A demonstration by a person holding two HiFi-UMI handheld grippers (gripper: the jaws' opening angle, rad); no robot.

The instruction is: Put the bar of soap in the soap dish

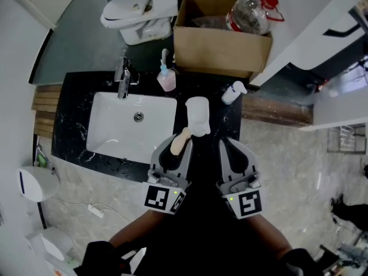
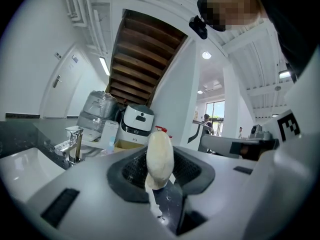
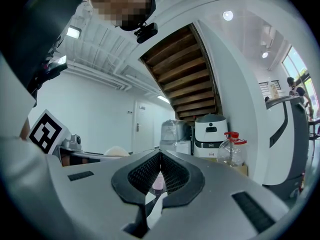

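We see the right gripper (image 3: 160, 158), jaws together at the tips. Beyond stand a clear jug (image 3: 231, 153) with a red cap and a white appliance (image 3: 210, 136), under wooden stairs (image 3: 186, 79).

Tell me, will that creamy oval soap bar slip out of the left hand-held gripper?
Maybe. The cream oval bar of soap looks smooth and rounded where the left hand-held gripper clamps it, so it could slide. It seems stiff, showing no bend between the jaws. Its curved sides might rock when set down.
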